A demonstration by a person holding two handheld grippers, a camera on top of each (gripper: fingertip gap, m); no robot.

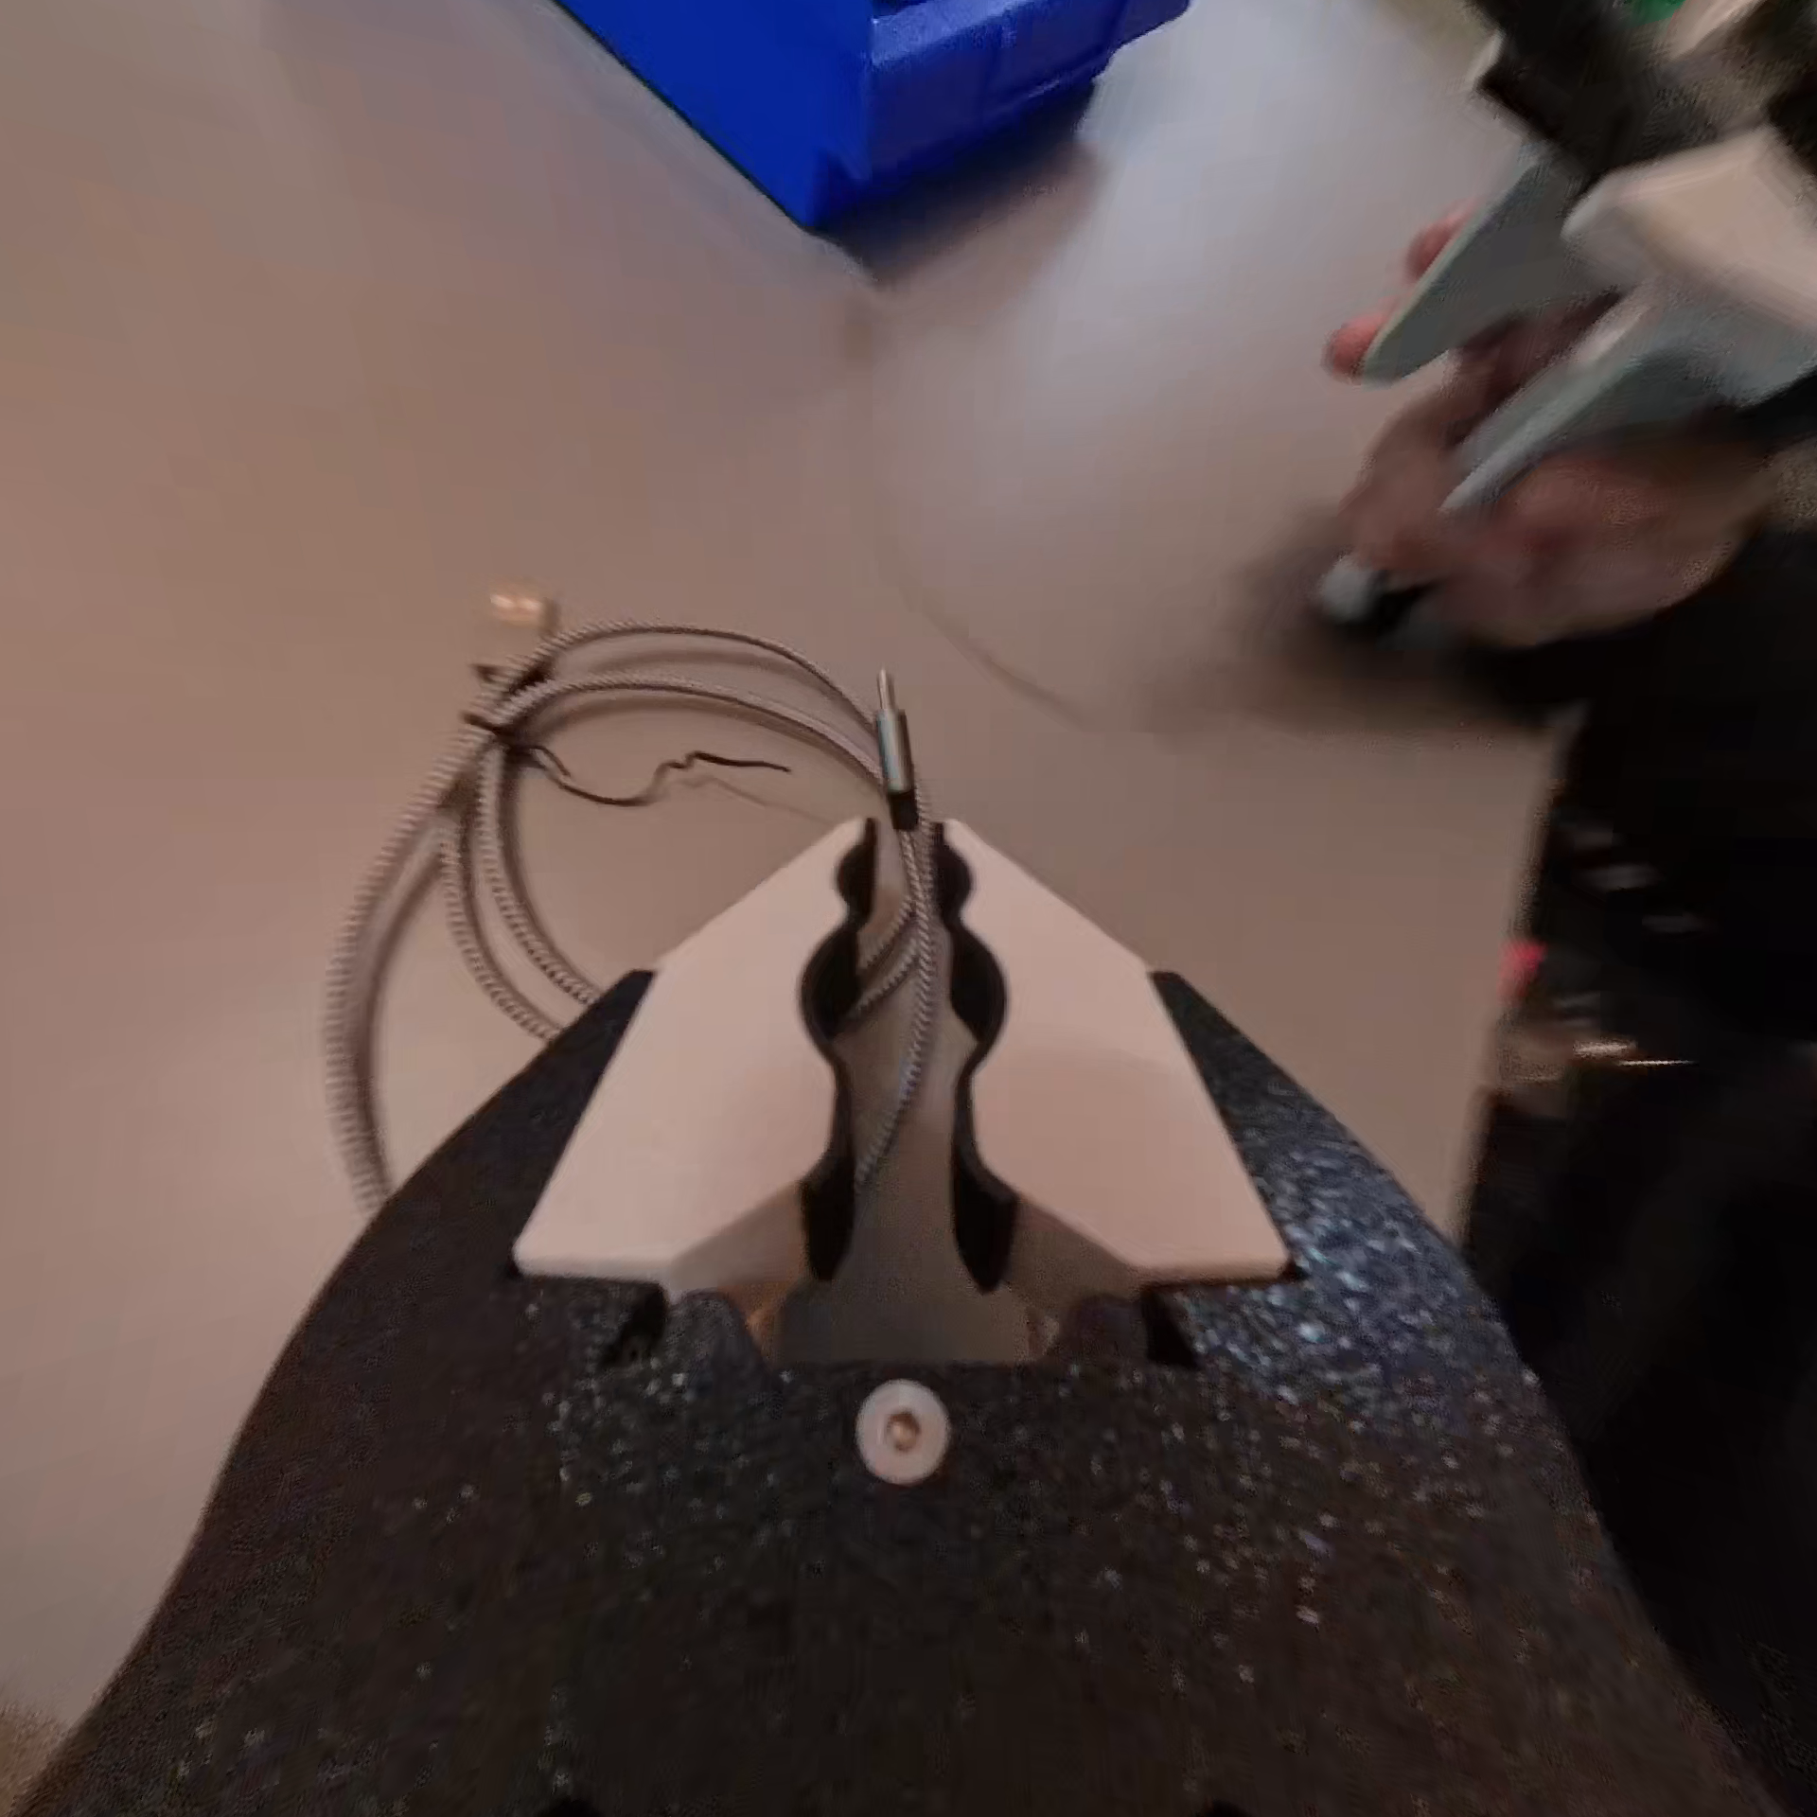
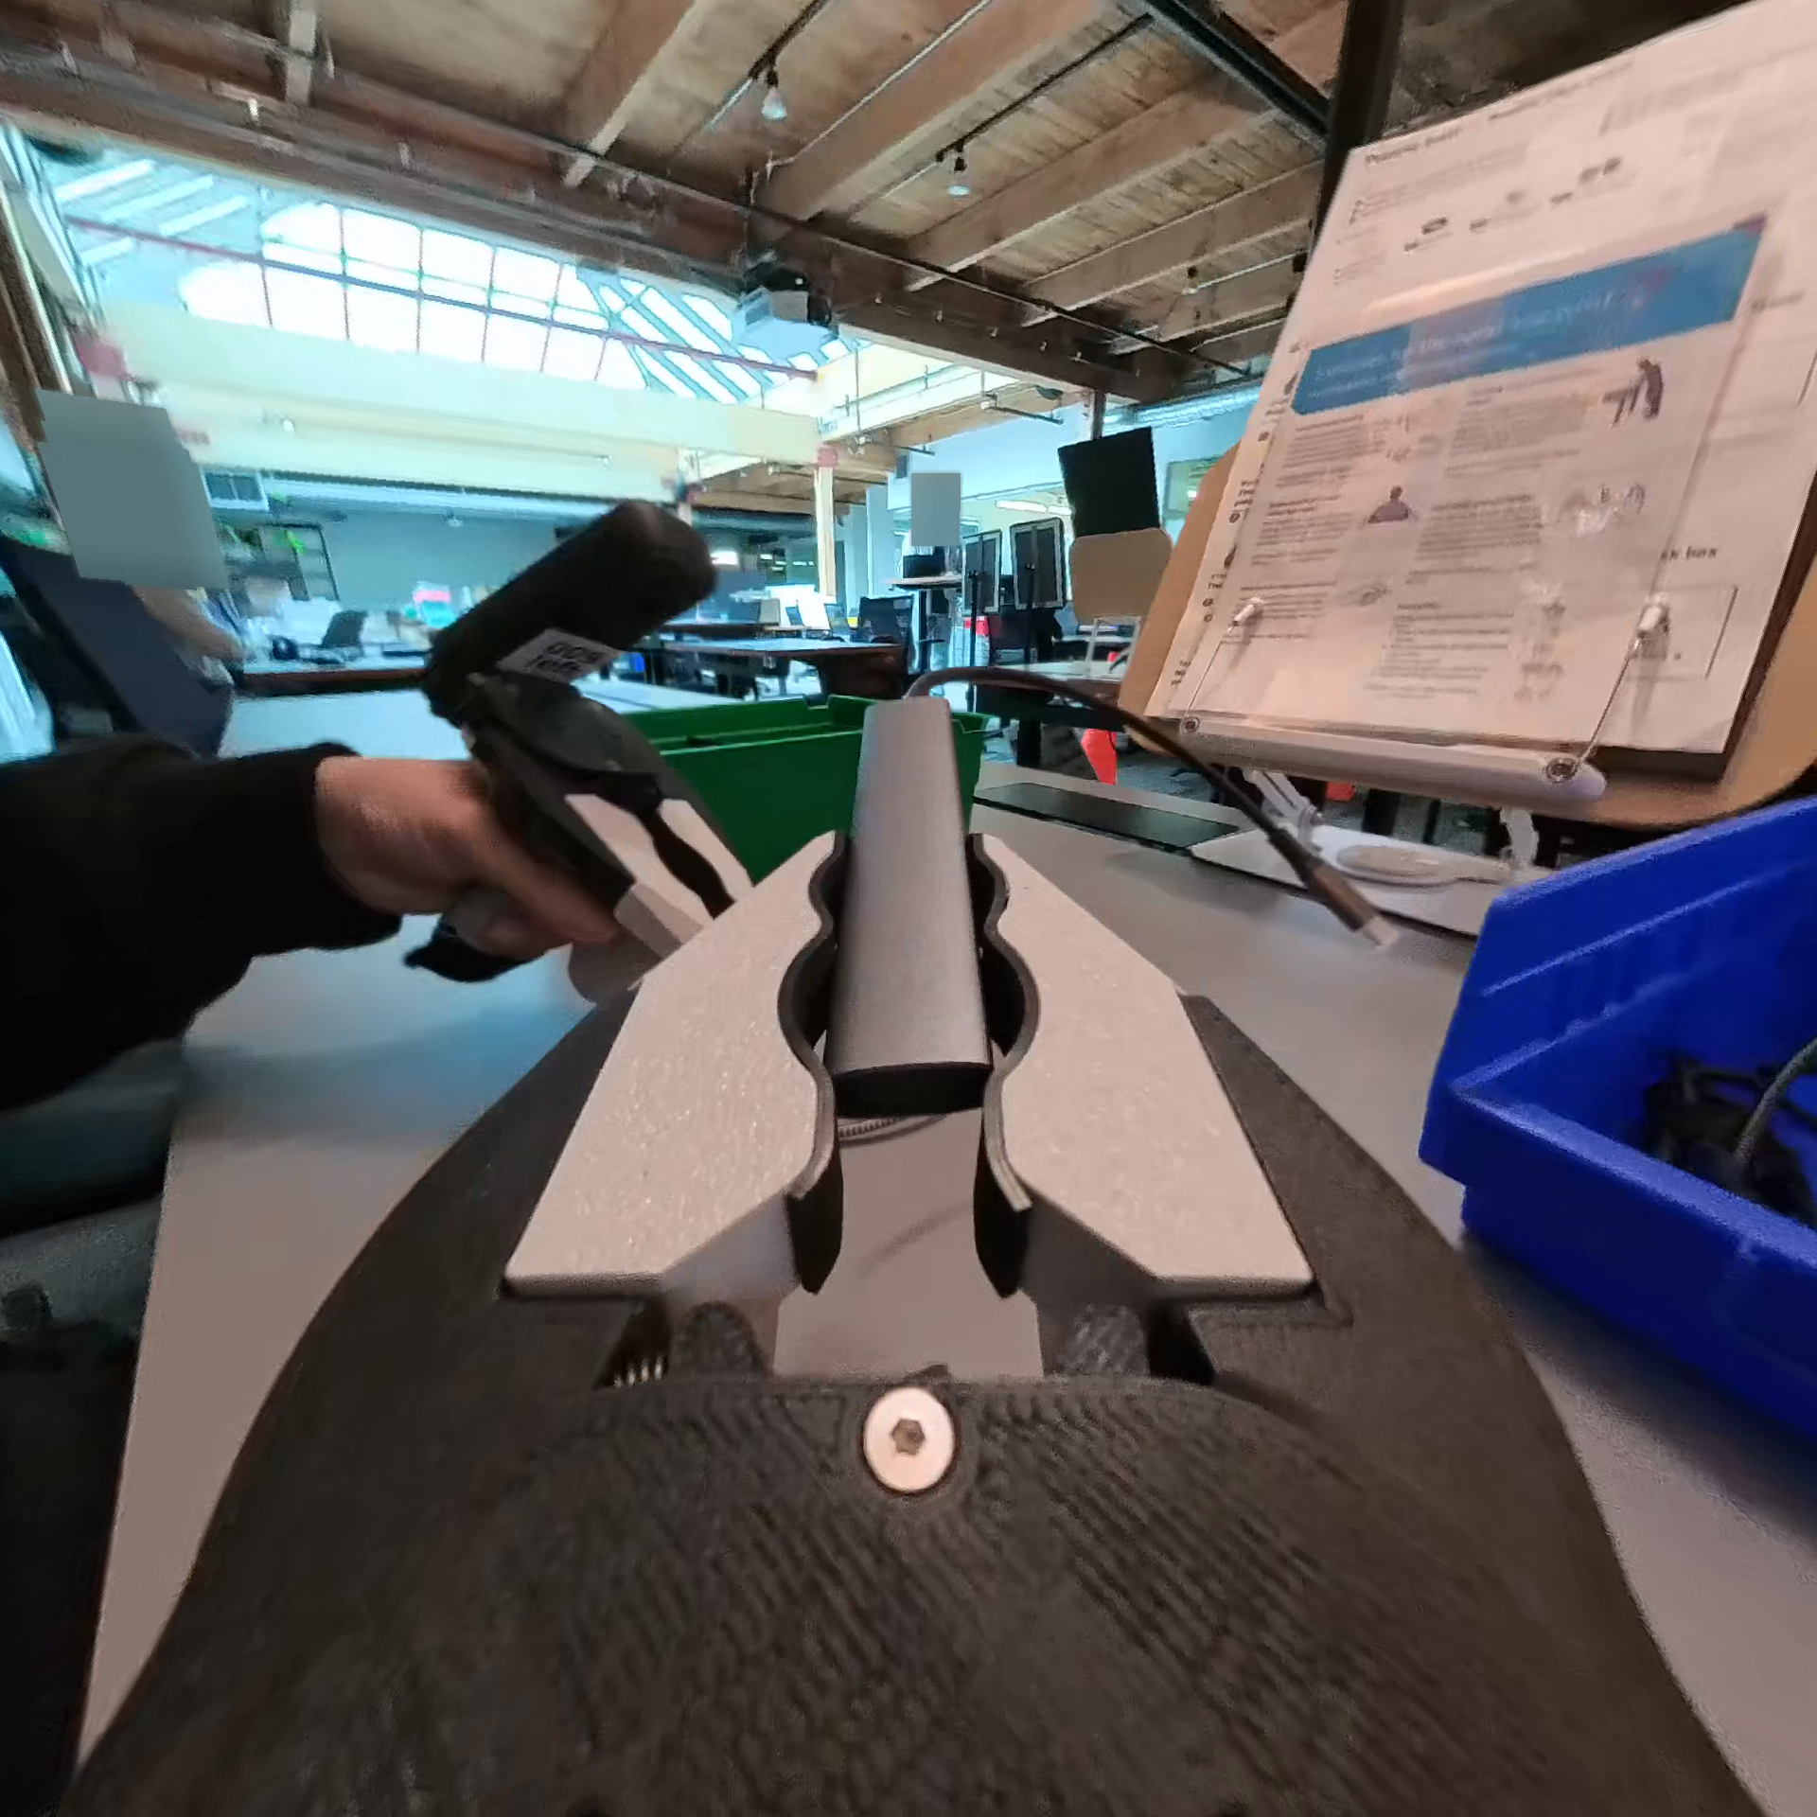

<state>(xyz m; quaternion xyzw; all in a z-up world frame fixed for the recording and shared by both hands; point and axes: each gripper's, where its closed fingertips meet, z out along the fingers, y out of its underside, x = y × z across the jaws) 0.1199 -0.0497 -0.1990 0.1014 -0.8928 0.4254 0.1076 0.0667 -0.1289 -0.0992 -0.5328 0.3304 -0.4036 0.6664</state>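
Left wrist view: mounted behind the left gripper (image 1: 903, 836), angled steeply down, close above the grey table (image 1: 295, 393); coiled metal cable (image 1: 472, 885) directly ahead, blue bin (image 1: 865, 98) at the top edge. Right wrist view: mounted behind the right gripper (image 2: 905, 855), low over the same table (image 2: 324, 1082), facing almost level across it into a large workshop hall. Shared between views: the table, the blue bin (image 2: 1622, 1082), and each view's opposite gripper, blurred at upper right in the left view, at left in the right view.
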